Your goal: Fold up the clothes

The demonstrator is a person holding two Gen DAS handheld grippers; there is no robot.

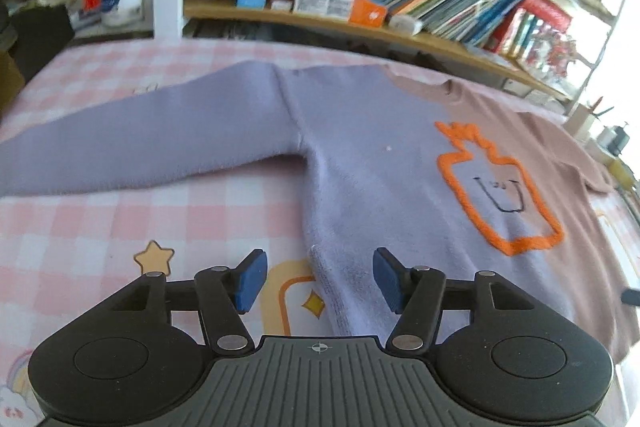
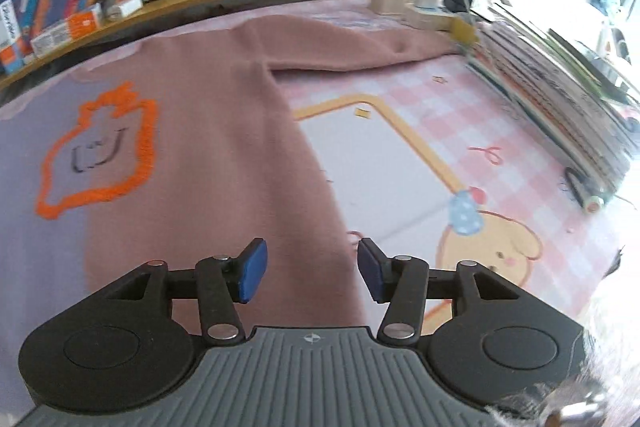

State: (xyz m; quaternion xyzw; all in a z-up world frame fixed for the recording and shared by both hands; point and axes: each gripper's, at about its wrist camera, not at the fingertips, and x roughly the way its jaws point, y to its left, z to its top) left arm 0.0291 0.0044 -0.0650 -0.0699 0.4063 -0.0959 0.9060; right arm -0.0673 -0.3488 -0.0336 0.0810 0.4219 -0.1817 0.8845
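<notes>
Bookshelf (image 1: 360,23) behind sweater (image 1: 360,155), book stack (image 2: 560,107) beside

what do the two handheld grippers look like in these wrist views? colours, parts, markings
Both match. The left gripper and right gripper each have matte black linkage arms with silver pivot pins, blue ribbed rubber finger pads, round black side housings, and a grey ribbed centre plate with a small crosshair mark. No cables or sleeves show.

Black linkage arms, blue fingers (image 1: 252,281), silver screws
</notes>
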